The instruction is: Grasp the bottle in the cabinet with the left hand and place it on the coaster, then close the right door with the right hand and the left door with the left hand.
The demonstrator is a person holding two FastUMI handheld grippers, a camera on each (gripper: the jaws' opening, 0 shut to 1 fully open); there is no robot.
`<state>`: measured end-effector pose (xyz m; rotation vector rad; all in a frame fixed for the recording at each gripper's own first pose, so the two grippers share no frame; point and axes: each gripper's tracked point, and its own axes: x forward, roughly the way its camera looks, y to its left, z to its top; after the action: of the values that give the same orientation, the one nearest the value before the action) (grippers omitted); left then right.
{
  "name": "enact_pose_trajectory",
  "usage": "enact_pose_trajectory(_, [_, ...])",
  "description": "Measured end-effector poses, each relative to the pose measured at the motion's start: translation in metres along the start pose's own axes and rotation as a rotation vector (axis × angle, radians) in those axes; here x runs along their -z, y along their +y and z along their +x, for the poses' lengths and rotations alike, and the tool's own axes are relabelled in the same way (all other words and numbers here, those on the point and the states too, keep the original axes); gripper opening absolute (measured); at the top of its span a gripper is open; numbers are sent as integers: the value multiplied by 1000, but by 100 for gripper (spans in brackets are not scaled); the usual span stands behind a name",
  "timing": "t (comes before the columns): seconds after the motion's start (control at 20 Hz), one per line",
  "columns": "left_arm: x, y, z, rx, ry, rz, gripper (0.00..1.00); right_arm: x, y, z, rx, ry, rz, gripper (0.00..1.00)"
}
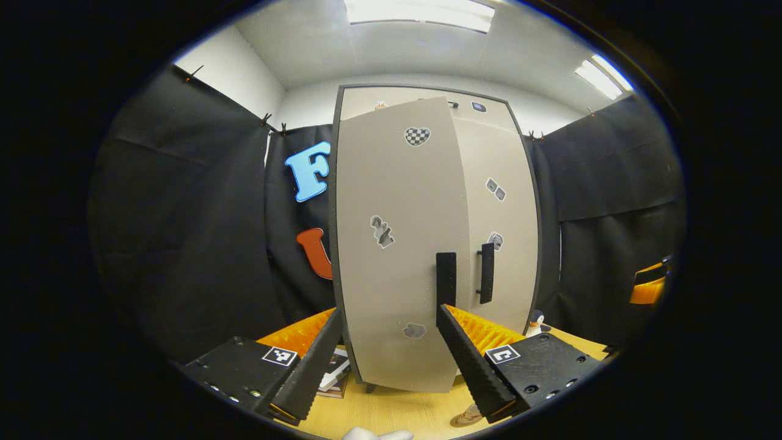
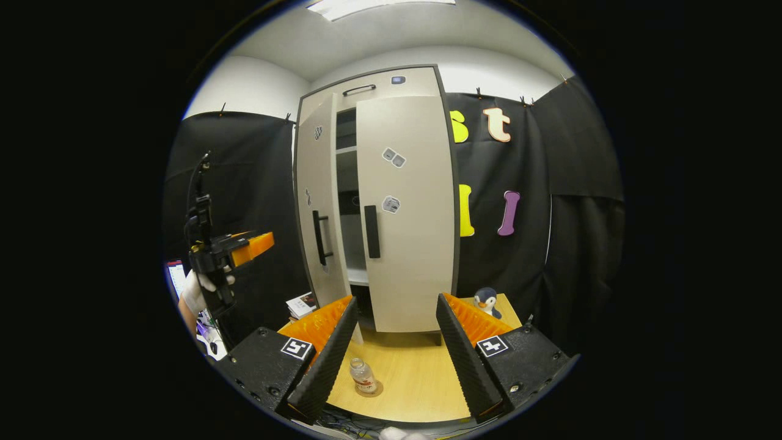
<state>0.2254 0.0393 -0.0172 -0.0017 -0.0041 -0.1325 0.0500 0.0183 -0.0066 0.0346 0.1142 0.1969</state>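
Right gripper (image 2: 391,342), fingers apart and empty, above the table (image 2: 415,379); bottle (image 2: 363,374) upright on the coaster (image 2: 371,389) between them; beyond, cabinet (image 2: 376,201) with right door (image 2: 406,214) nearly closed and left door (image 2: 317,201) ajar; left gripper (image 1: 391,348), fingers apart, just before the left door.

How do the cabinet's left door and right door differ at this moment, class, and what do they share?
The left door stands ajar, swung outward; the right door sits nearly shut against the cabinet frame. In the right gripper view the left door shows edge-on and narrow, the right door broad. Both are beige, carry stickers and have black vertical handles.
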Motion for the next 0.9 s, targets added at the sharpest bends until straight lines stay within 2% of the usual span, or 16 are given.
enact_pose_trajectory(0.4, [21, 28, -66, -102, 56, -46, 96, -3, 12, 16, 53, -65, 26, 81])
enact_pose_trajectory(0.7, [39, 50, -105, -194, 95, -27, 96, -1, 25, 26, 86, -89, -28, 81])
enact_pose_trajectory(0.9, [44, 50, -115, -209, 102, -30, 96, -1, 37, 29, 69, -73, -65, 82])
